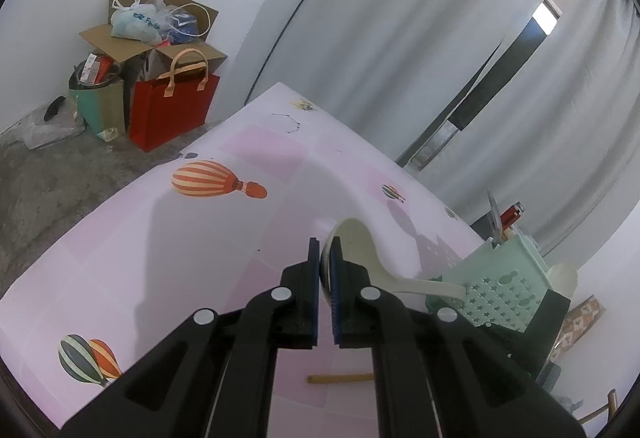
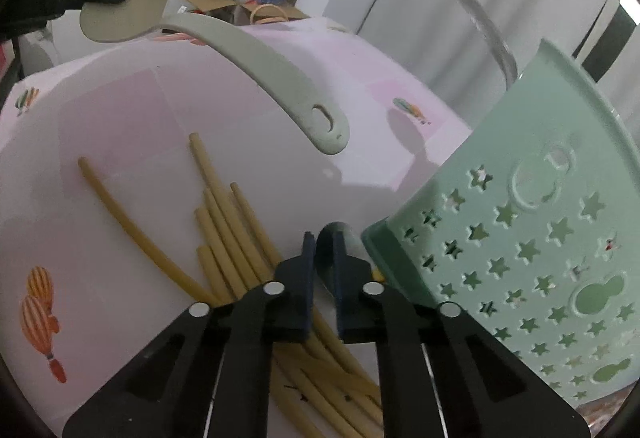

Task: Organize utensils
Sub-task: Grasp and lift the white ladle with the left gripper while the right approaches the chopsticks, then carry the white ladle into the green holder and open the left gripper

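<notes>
Over pink tablecloth point(image 1: 120, 238), left gripper point(image 1: 326, 258) clamps ladle point(image 1: 360, 250); right gripper point(image 2: 322, 250) clamps spoon point(image 2: 332, 238).

surface: pink balloon-print table point(image 2: 248, 141) | on it: chopsticks point(image 2: 224, 222), green basket point(image 2: 520, 238)
</notes>
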A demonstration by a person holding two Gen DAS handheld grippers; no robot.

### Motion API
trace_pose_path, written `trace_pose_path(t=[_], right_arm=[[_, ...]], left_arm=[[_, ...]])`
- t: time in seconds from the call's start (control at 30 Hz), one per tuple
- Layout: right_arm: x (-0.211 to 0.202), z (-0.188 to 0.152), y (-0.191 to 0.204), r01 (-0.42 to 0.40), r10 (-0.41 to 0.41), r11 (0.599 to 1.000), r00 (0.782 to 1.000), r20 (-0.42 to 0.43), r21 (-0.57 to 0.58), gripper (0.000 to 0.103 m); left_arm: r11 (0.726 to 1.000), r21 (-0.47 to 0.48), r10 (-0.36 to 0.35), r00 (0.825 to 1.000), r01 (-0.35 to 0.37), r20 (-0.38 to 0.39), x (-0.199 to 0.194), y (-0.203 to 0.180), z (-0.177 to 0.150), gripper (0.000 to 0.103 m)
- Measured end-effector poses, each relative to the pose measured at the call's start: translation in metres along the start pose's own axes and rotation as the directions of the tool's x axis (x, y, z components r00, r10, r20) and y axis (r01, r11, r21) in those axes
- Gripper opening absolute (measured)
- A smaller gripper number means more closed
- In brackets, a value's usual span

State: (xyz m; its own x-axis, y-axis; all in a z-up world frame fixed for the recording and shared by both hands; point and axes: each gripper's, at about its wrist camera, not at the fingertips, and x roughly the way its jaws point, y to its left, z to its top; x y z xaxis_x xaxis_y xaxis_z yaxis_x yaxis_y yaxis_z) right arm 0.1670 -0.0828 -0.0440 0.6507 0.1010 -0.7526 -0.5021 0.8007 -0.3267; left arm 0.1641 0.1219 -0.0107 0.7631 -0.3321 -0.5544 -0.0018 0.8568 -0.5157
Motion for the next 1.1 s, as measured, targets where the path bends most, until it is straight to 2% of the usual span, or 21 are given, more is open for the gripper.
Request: trace_pose_path(t=[0.13,0.37,0.5,0.63,0.73,0.8,0.93,1.03,1.1], right_arm=[[-0.002,0.002,-0.003,0.016,-0.016,1.000,0.999,0.031,0.009,0.001],[-0.050,-0.003,-0.020,0.036,-0.044,0.997,0.989,0.139,0.064,0.000],[-0.085,-0.006,-0.040,0.016,-0.049,0.988,0.976,0.214,0.153,0.000],[-0.122,-0.006,-0.057,0.018,-0.082,0.977,0.952,0.296,0.214,0.000],[-0.157,-0.007,-0.073,0.018,-0.115,0.966,0.923,0.367,0.259,0.000],[-0.171,-0.006,-0.077,0.019,-0.135,0.960,0.907,0.400,0.281,0.000],[-0.194,-0.004,-0.093,0.002,-0.164,0.944,0.869,0.467,0.329,0.000],[-0.205,-0.003,-0.104,-0.016,-0.180,0.933,0.845,0.503,0.360,0.000],[-0.209,-0.005,-0.109,-0.023,-0.190,0.926,0.834,0.517,0.377,0.000]], left_arm=[[1.000,0.001,0.005,1.000,-0.005,0.007,-0.003,0.001,0.000,0.004],[1.000,-0.007,0.014,0.998,-0.014,0.057,-0.019,0.001,0.004,0.004],[1.000,-0.018,0.001,0.992,0.002,0.127,-0.041,0.000,0.010,0.004],[0.999,-0.010,-0.048,0.971,0.052,0.234,-0.072,-0.011,0.019,0.004],[0.994,0.037,-0.105,0.946,0.099,0.307,-0.093,-0.031,0.028,0.004],[0.989,0.095,-0.142,0.936,0.117,0.321,-0.100,-0.049,0.035,0.004],[0.974,0.209,-0.151,0.943,0.090,0.297,-0.094,-0.087,0.046,0.004],[0.943,0.330,-0.150,0.945,0.048,0.291,-0.081,-0.120,0.050,0.004],[0.916,0.401,-0.143,0.952,0.024,0.270,-0.070,-0.140,0.051,0.004]])
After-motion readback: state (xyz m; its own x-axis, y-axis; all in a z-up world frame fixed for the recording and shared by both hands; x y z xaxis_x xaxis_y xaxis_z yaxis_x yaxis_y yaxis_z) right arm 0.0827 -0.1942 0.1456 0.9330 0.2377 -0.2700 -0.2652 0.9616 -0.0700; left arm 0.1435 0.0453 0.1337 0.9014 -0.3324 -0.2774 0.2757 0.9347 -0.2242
